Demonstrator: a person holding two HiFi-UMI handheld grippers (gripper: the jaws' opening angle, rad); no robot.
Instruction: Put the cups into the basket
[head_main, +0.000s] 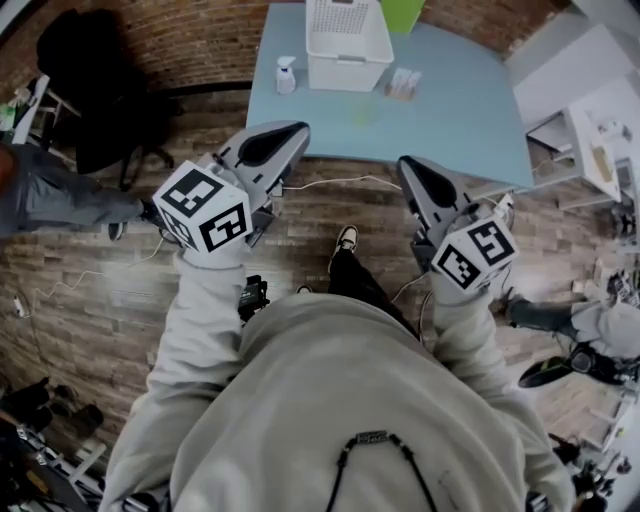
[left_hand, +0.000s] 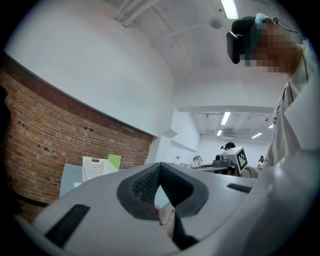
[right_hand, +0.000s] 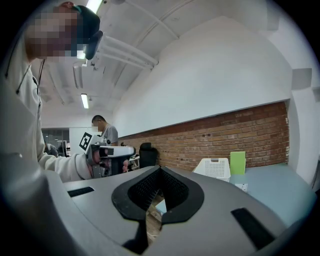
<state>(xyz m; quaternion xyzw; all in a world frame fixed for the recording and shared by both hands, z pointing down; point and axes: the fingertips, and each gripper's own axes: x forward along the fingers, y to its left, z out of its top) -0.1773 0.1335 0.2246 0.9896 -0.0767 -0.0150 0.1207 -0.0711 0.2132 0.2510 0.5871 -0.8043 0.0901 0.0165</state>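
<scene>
A white perforated basket (head_main: 347, 42) stands at the far side of the light blue table (head_main: 450, 120); it also shows as the basket (left_hand: 97, 167) and the basket (right_hand: 215, 168) in the two gripper views. I cannot make out any cups for certain; a small pale item (head_main: 403, 83) lies right of the basket. My left gripper (head_main: 268, 143) and right gripper (head_main: 425, 185) are held up over the wooden floor, short of the table's near edge. Both are shut with nothing between the jaws, as the left gripper (left_hand: 160, 169) and right gripper (right_hand: 159, 172) show in their own views.
A white spray bottle (head_main: 285, 75) stands left of the basket, and a green board (head_main: 400, 12) leans behind it. A black office chair (head_main: 95, 80) is at the far left, white furniture (head_main: 590, 120) at the right. Cables cross the floor, and another person (right_hand: 106, 134) stands by the brick wall.
</scene>
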